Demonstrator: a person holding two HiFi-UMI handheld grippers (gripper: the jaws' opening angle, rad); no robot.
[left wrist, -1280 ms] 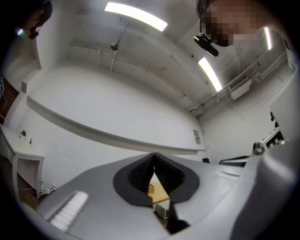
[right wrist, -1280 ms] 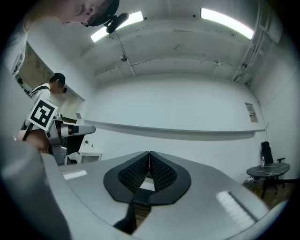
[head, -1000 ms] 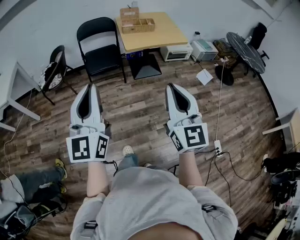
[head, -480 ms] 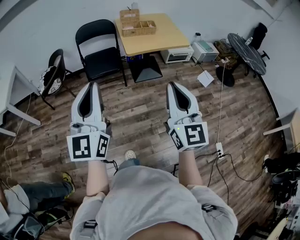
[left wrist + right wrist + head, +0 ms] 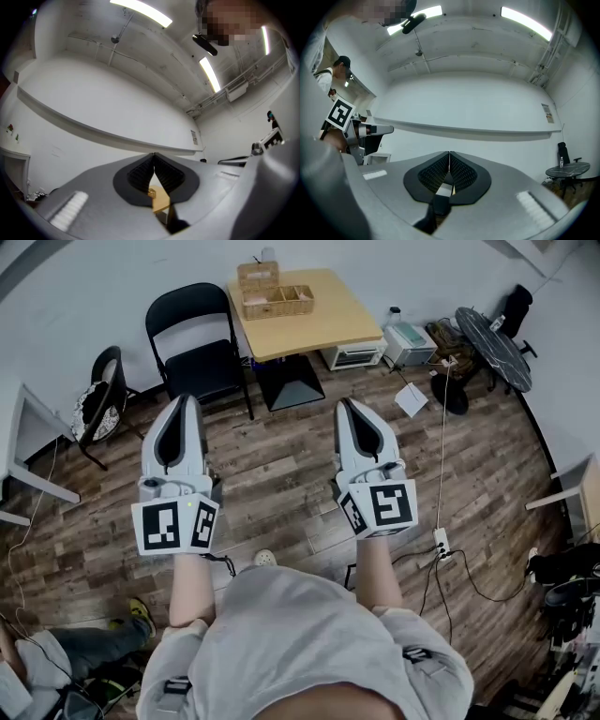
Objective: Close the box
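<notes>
Left gripper [image 5: 185, 401], right gripper [image 5: 345, 405], both clenched empty, one box [image 5: 272, 294], seemingly open, far-left corner of one table [image 5: 330, 313], two chairs [image 5: 194, 338]

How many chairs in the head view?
3: a black folding chair left of the wooden table, a cushioned chair further left, an office chair beyond the round table. More may be hidden.

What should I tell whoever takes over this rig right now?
Left gripper: shut, empty, held out over the wood floor.
Right gripper: shut, empty, level with the left.
The box sits on the wooden table ahead, beside the black chair and well out of reach of both grippers. Its lid looks raised at the back.
Done: nothing yet; the box is untouched.
Left: get to the table, bring the lid down and close the box.
</notes>
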